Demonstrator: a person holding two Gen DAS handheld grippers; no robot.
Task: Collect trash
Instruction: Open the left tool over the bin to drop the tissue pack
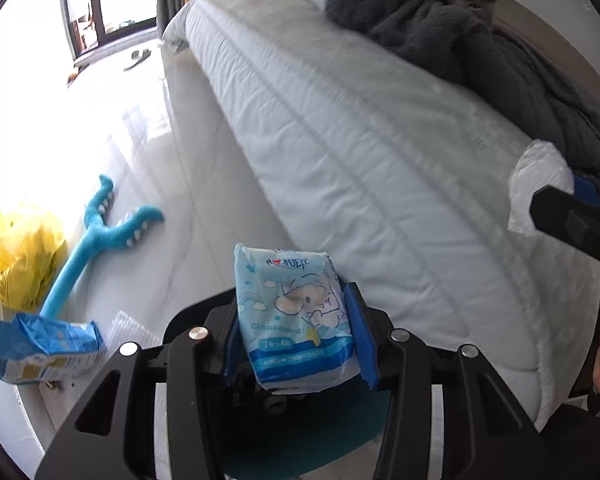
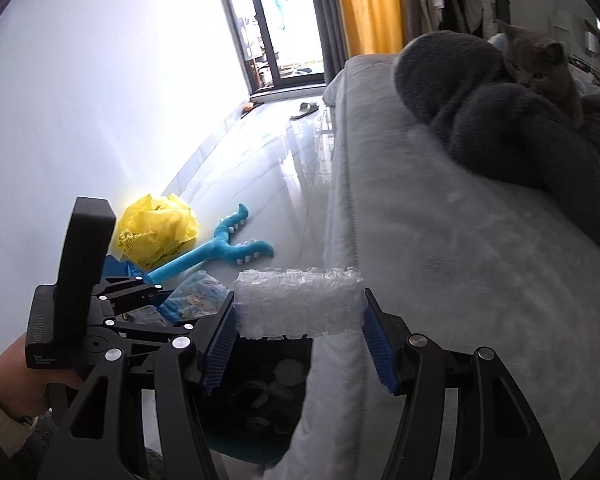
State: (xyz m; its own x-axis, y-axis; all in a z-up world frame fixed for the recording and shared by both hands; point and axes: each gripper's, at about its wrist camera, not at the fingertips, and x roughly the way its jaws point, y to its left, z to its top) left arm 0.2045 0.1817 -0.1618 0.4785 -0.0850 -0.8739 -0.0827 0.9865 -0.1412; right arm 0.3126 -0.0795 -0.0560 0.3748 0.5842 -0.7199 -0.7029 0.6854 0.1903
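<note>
By the wall on the floor sit a crumpled yellow bag, a blue plush toy and a torn blue package. My left tongs grip a pale blue tissue pack between their blue pads. Below my right tongs stands a dark bin holding crumpled scraps I cannot identify. The right tongs clamp a roll of bubble wrap crosswise, beside the bed. A grey cat lies on the dark blanket.
</note>
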